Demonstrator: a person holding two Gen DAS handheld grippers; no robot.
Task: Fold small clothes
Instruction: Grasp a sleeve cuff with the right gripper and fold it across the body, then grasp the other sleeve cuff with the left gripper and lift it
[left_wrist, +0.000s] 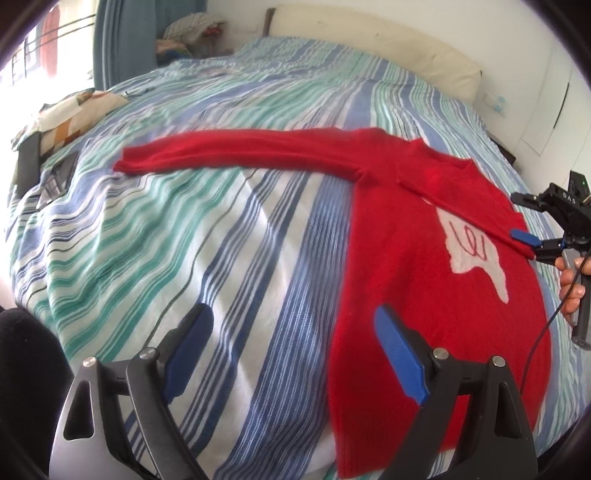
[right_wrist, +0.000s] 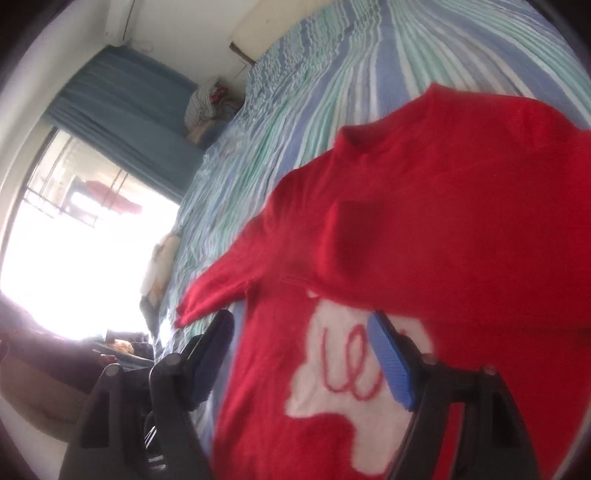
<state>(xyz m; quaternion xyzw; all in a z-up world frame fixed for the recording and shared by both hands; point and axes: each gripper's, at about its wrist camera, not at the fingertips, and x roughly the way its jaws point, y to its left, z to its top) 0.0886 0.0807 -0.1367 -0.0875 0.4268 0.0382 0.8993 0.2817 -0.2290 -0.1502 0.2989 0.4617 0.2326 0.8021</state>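
A red sweater with a white patch lies flat on the striped bed. One sleeve stretches out to the left. The other sleeve is folded across the chest, above the white patch. My left gripper hovers open over the sweater's lower left edge, one finger above the sheet and one above the red knit. My right gripper is at the sweater's right side; its jaws stand open, with the folded sleeve's cuff beside one blue pad, not pinched.
A patterned pillow and a dark flat item lie at the bed's left edge. A cream headboard runs along the far side. A pile of clothes sits by the blue curtain. A person's hand holds the right gripper's handle.
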